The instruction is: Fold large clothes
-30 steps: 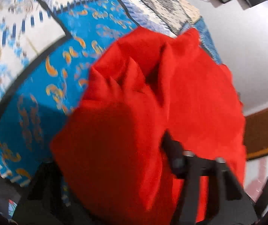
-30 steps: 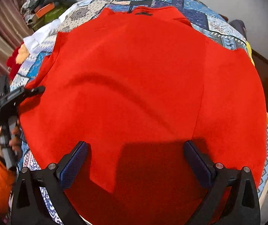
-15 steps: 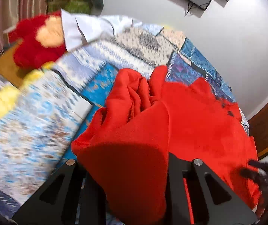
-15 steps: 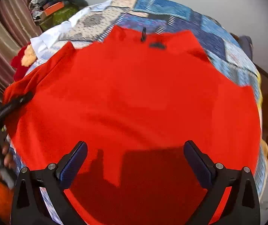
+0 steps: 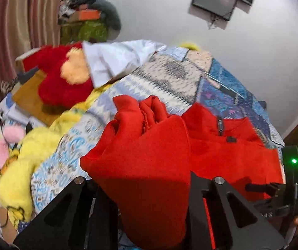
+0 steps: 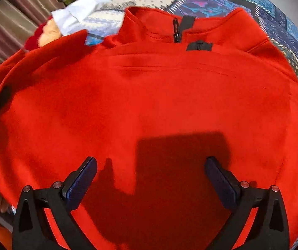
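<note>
Red fleece (image 5: 149, 166) apparently bunched in left gripper (image 5: 149, 212) (tips hidden).

Red zip-neck fleece (image 6: 159, 95), spread on bed, one sleeve (image 5: 149, 156) lifted

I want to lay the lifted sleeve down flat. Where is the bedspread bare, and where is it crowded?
Bare patchwork bedspread shows between the white cloth and the red fleece's collar, and along the blue edge by the wall. It is crowded on the left: red plush, yellow plush. The left gripper holds the bunched sleeve; the right gripper hangs open.
</note>
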Demonstrator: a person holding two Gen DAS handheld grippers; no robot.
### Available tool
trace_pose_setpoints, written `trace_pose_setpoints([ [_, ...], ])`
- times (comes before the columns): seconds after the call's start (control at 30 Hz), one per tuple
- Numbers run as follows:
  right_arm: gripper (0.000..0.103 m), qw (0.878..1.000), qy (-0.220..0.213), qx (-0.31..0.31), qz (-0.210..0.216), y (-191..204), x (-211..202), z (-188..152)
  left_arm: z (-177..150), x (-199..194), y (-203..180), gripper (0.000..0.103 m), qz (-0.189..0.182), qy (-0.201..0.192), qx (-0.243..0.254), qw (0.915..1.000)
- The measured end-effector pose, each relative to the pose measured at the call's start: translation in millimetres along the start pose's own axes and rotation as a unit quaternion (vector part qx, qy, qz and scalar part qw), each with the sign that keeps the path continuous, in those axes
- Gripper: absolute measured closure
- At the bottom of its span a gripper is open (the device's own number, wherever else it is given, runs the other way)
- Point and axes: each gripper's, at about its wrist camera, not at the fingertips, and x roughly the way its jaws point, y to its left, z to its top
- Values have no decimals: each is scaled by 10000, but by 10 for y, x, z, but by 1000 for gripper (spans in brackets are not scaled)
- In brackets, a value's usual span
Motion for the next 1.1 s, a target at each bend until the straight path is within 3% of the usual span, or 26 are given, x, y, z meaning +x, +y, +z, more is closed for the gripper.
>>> trace_pose_setpoints([
  [0.17,0,9975,-467,492,202,-433,-557,-265,219,-213,-771,87,-253,-477,802,9953],
  [0.27,0,9914,-858,982,133,-911,-1035,-565,287,-384,-1446,88,-569,-729,1383,9861],
  [0.37,0,9824,-1255,1374,-163,-1392,-1543,-945,147,-574,-2206,88,-1016,-911,2081,9685],
  [0.43,0,9738,-1493,1636,-512,-1716,-1902,-1195,-105,-669,-2714,88,-1327,-955,2715,9484],
  [0.53,0,9571,-1787,2041,-1018,-2148,-2397,-1575,-666,-619,-3299,88,-1692,-484,3654,9140],
  [0.6,0,9464,-1899,2327,-1190,-2386,-2659,-1851,-1079,-443,-3501,88,-1858,209,4078,8937],
  [0.7,0,9382,-1879,2597,-1308,-2595,-2837,-2145,-1579,-53,-3535,87,-1897,1396,4319,8707],
  [0.73,0,9375,-1864,2623,-1326,-2605,-2853,-2220,-1689,31,-3505,87,-1863,1613,4357,8657],
  [0.83,0,9395,-1811,2585,-1333,-2517,-2802,-2365,-1763,-1,-3426,83,-1873,1593,4371,8652],
  [1.03,0,9518,-1804,2186,-1175,-2189,-2611,-2325,-1453,-492,-3238,42,-2452,1760,4125,8595],
  [1.1,0,9565,-1891,1971,-1028,-2001,-2596,-2234,-1272,-730,-3103,32,-2536,1526,4013,8668],
])
